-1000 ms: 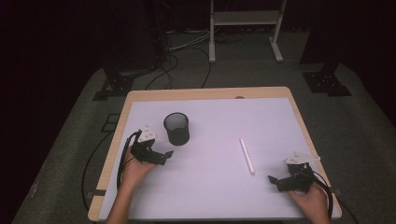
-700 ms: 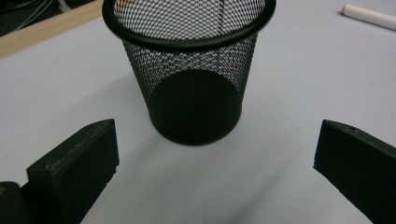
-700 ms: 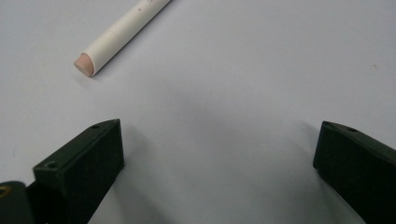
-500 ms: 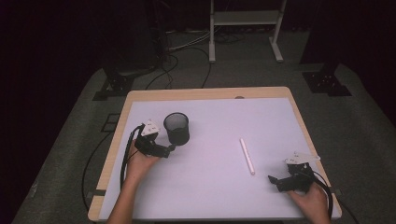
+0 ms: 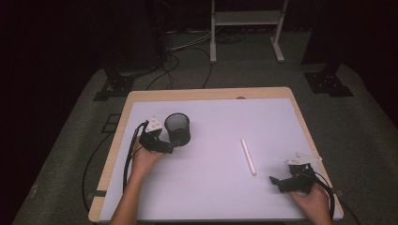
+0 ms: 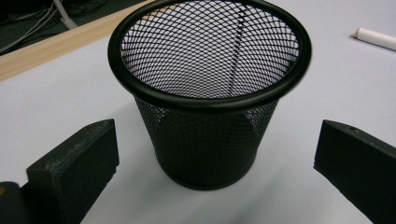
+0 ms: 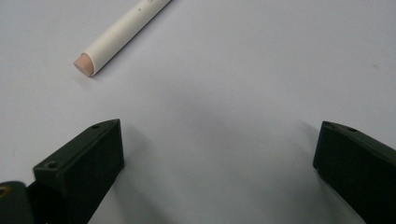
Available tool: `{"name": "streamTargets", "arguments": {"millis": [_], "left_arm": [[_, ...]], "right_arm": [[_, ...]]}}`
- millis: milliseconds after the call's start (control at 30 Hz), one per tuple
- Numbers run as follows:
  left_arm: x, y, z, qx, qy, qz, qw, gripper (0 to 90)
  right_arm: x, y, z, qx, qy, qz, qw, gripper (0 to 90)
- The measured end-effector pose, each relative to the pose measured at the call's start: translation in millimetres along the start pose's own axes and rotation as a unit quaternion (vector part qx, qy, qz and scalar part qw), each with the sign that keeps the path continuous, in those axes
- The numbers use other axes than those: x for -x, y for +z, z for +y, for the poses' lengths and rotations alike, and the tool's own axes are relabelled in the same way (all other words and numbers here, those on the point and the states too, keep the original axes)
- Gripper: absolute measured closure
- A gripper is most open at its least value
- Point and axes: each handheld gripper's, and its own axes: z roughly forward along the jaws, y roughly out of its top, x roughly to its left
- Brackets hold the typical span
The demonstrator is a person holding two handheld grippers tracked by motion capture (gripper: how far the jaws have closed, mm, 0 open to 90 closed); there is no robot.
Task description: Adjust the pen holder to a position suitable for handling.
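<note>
High view shows a white-covered table (image 5: pixel 206 197) with a black mesh cup (image 5: pixel 177 129) standing upright toward its left. The left gripper (image 5: pixel 163 146) sits just beside the cup, jaws spread either side, probably to steady it. Right of centre lies a white stick (image 5: pixel 248 156), and the right gripper (image 5: pixel 278 183) waits near its end, jaws spread on nothing.

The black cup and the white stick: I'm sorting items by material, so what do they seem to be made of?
The cup looks like metal wire mesh with a matte black coating: an open diamond lattice under a smooth solid rim. The stick looks like matte white plastic or paper-wrapped chalk, with a pinkish end face; which one stays unclear.
</note>
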Motion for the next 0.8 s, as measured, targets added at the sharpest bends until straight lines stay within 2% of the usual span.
{"name": "streamTargets", "arguments": {"millis": [800], "left_arm": [[-4.5, 18.6, -3.0, 0.049, -0.011, 0.004, 0.9987, 0.0]], "right_arm": [[0.0, 0.0, 0.0, 0.000, 0.000, 0.000, 1.0000, 0.8]]}}
